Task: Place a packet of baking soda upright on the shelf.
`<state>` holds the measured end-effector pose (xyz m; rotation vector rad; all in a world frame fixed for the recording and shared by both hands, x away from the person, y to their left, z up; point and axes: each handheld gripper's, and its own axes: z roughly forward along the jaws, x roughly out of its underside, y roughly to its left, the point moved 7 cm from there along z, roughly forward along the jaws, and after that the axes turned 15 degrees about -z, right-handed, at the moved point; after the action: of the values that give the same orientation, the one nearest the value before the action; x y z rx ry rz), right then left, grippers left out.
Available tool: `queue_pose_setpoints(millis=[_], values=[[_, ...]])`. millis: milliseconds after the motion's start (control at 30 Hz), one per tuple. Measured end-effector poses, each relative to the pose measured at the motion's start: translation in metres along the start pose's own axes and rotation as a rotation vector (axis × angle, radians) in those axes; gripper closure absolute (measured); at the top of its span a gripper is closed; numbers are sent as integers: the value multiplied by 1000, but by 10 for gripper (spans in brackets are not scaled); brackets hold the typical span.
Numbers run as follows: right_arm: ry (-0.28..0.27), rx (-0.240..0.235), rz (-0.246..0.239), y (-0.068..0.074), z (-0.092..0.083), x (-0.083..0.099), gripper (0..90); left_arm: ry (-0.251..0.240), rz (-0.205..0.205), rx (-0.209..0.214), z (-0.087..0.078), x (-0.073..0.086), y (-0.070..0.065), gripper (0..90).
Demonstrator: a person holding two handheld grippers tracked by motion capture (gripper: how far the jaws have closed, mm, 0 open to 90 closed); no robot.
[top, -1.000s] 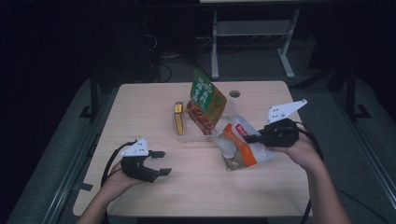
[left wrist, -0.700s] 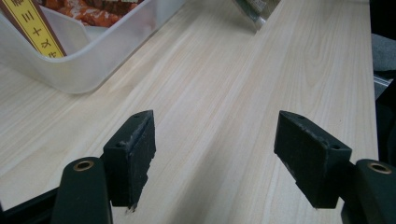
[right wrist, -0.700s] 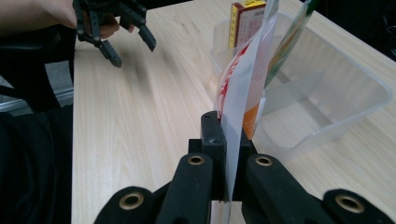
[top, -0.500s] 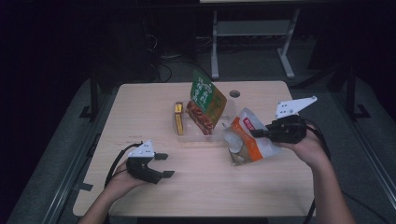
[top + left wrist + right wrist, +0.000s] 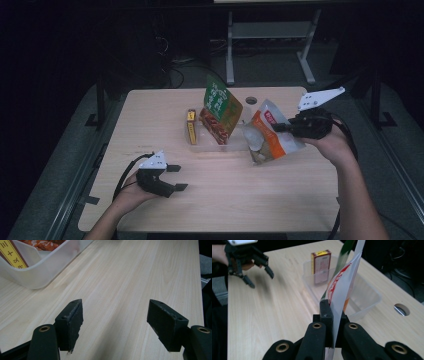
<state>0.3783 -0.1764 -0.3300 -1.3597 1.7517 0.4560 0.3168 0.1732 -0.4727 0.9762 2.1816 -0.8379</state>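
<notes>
My right gripper [image 5: 281, 128] is shut on the edge of a white and orange snack bag [image 5: 267, 139], which hangs tilted above the table beside a clear plastic bin [image 5: 239, 145]. In the right gripper view the jaws pinch the bag [image 5: 342, 287] edge-on, with the bin [image 5: 364, 298] behind it. A yellow and red box [image 5: 191, 126] and a green snack bag [image 5: 220, 106] stand in the bin. My left gripper [image 5: 176, 177] rests low over the near left of the table, open, with nothing between its fingers [image 5: 70, 322].
The wooden table [image 5: 150, 125] has a round cable hole [image 5: 251, 100] behind the bin. The bin's corner [image 5: 37, 277] lies ahead and left of the left gripper. Dark floor, cables and a metal stand surround the table.
My right gripper has lifted the snack bag off the table and carried it slightly farther back, beside the bin. The left gripper has stayed where it was.
</notes>
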Motion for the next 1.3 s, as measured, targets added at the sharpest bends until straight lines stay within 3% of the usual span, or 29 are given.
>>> queue_pose_setpoints(millis=[333,800,1300], values=[[21,42,5,-19,2,-15,900,12,12,1,2,1,-1,283],[80,76,-13,-44,25,-42,900,21,35,-1,3,1,-4,276],[167,57,6,-65,59,-40,900,39,55,-11,5,3,-5,224]])
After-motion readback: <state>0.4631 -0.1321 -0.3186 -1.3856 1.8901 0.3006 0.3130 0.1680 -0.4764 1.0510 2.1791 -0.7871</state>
